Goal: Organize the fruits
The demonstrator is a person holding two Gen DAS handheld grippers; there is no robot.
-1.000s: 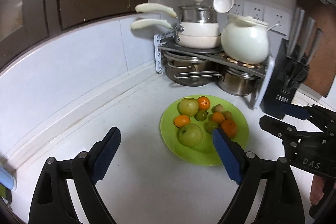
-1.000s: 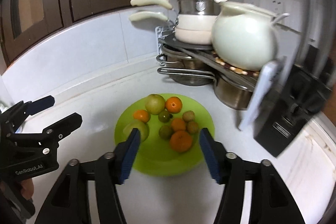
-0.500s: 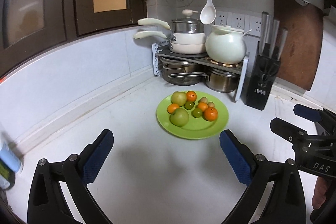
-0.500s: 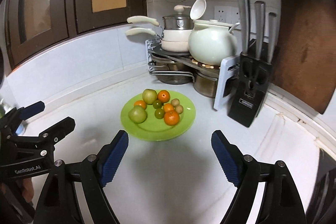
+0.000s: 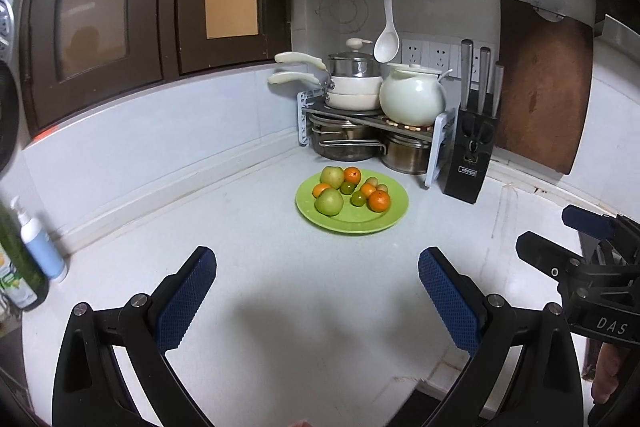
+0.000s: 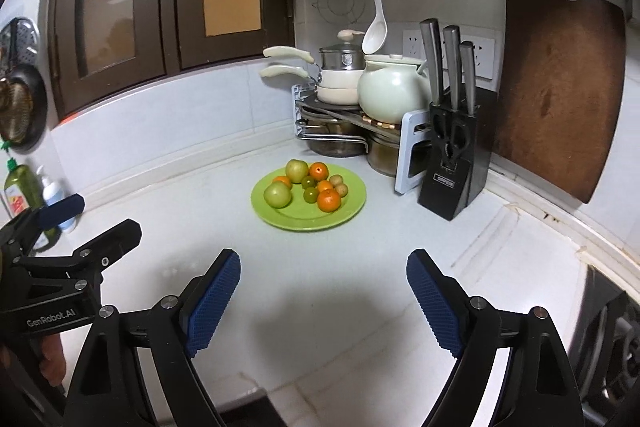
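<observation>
The green plate (image 5: 394,215) of fruits (image 5: 351,189) lies flat on the far counter (image 5: 280,291), left of a knife block (image 5: 467,163) with an unreadable label. The left gripper (image 5: 316,267), marked "GenRobot.AI", stands apart and empty. The right gripper (image 6: 323,269), marked "DAS", has just been opening, nothing between.

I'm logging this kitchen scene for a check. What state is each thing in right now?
left gripper: open, empty; jaws have just been opening
right gripper: open, empty; jaws have just been opening
green plate: on the counter, holding all the fruit
knife block: upright, three knives in
cabinet doors: closed
white ladle: hanging from a hook
</observation>
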